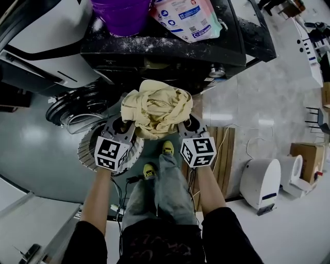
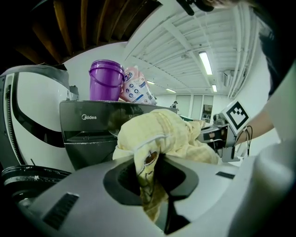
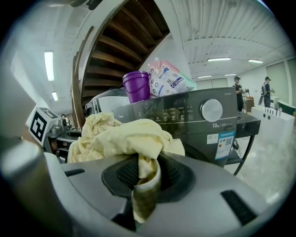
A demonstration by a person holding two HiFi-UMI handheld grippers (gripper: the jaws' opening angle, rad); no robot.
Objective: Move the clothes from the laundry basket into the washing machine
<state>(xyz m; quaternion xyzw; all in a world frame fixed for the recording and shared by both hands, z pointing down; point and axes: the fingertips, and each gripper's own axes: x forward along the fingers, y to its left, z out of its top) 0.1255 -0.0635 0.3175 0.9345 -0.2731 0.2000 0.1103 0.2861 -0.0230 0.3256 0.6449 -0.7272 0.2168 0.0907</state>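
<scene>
A crumpled pale yellow garment [image 1: 154,108] hangs between my two grippers in front of the dark washing machine [image 1: 170,51]. My left gripper [image 1: 125,124] is shut on the garment's left side; a fold of the cloth [image 2: 147,171] is pinched between its jaws. My right gripper [image 1: 186,124] is shut on the right side, with a strip of cloth [image 3: 145,185] hanging through its jaws. The washing machine's control panel [image 3: 185,111] faces me in the right gripper view. The round white laundry basket [image 1: 86,147] stands on the floor under my left hand.
A purple bucket [image 1: 121,15] and a detergent bag [image 1: 185,18] sit on top of the machine. The machine's open door [image 1: 72,111] is at the left. A wooden pallet [image 1: 221,154] and a white appliance [image 1: 263,180] lie to the right. Two people [image 3: 252,90] stand far off.
</scene>
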